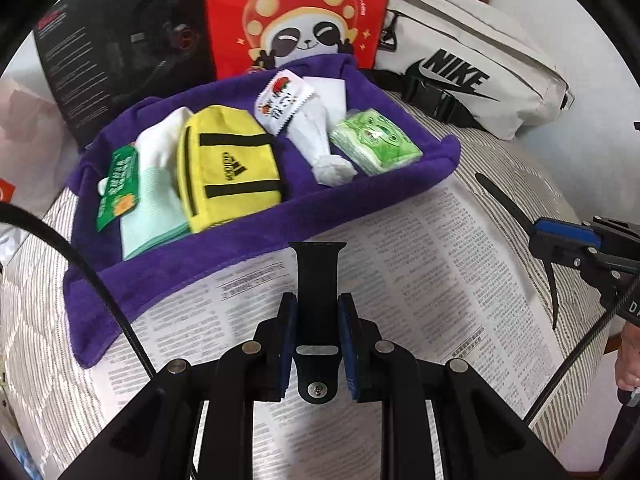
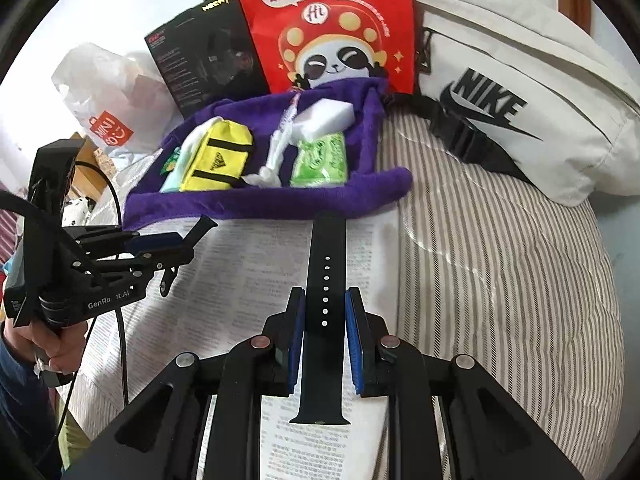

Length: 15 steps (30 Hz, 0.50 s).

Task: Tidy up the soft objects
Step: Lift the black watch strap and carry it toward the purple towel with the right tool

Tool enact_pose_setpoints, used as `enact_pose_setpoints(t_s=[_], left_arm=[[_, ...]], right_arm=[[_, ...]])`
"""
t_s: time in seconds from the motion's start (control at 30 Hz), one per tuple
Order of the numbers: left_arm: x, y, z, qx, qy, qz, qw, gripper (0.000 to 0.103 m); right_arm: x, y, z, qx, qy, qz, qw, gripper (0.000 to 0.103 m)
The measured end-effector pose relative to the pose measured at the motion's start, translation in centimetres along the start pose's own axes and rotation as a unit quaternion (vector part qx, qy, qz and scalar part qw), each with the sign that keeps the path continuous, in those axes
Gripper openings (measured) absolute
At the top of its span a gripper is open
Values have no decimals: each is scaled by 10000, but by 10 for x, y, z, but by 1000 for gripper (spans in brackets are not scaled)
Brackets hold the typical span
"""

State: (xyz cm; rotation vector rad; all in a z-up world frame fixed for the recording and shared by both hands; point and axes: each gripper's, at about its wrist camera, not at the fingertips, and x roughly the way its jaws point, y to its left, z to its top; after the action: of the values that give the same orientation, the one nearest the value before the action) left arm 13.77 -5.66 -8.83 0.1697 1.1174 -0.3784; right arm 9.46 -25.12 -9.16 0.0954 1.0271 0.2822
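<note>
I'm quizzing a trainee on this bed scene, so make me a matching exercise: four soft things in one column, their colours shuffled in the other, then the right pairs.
Things:
1. pouch
2. towel
3. tissue pack
4. waist bag

Colours:
A. purple
B. off-white with a black logo
C. yellow with black stripes
D. green

Pairs: 1-C, 2-A, 3-D, 4-B

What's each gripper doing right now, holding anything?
Left gripper: closed on the buckle strap.
Right gripper: closed on the holed strap.
</note>
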Motion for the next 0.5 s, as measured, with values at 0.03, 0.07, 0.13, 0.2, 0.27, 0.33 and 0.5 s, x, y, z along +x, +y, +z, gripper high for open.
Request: enact_pose_setpoints(t_s=[0.03,0.07,0.13,0.2,0.27,0.33,0.5], left_arm=[[-2,3,0,-21,-21,25,10000,20],[-5,5,0,-42,-43,30,10000,20],[-8,10,-1,-76,-58,42,9999,20],[-12,15,-1,-132,-69,61,9999,20],[-15,21,0,-182,-92,58,9998,20],[-19,26,1,-202,-120,84,9997,20],[-30,43,5,-334,-220,114,9991,20]], right_arm=[[0,1,2,-6,-13,29,10000,20],[0,3,4,-13,-24,57,10000,20],[1,6,8,-42,-38,94,9999,20],[3,11,13,-95,-35,123,9999,20],[5,15,16,-145,-33,139,9998,20],[8,20,22,-206,-37,167,9996,20],[13,32,36,-339,-60,216,9992,20]])
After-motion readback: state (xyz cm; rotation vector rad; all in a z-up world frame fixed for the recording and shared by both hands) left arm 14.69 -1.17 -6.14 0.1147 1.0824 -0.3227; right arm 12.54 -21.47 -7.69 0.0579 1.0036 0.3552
